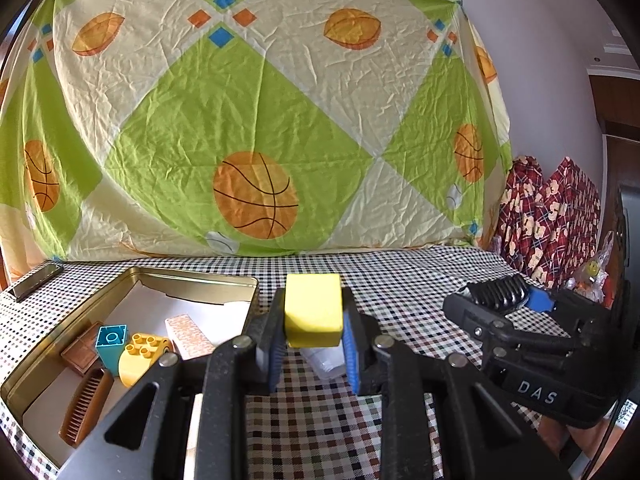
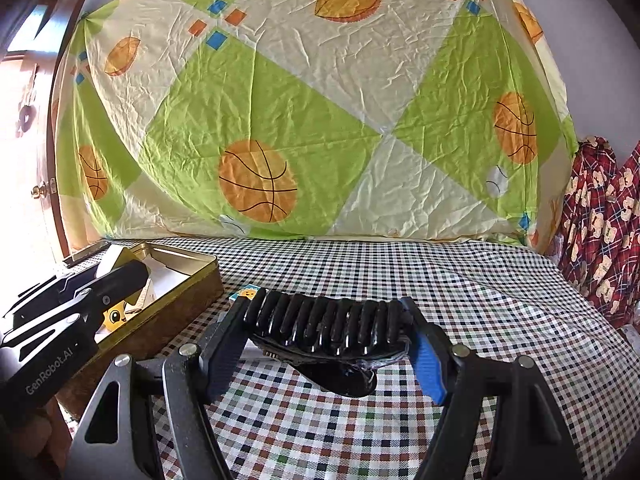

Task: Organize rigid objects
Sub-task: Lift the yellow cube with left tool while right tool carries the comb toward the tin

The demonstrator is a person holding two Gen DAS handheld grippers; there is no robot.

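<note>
L gripper [image 1: 313, 334] clamped on yellow block [image 1: 313, 310], just right of tin [image 1: 200, 280] (table's left edge). R gripper [image 2: 332, 334] gripping black ribbed clip [image 2: 326, 326] above tablecloth [image 2: 480, 300].

Black grippers [image 1: 313, 344], blue-padded fingers [image 1: 351, 344], silver screws, "DAS" mark.
</note>
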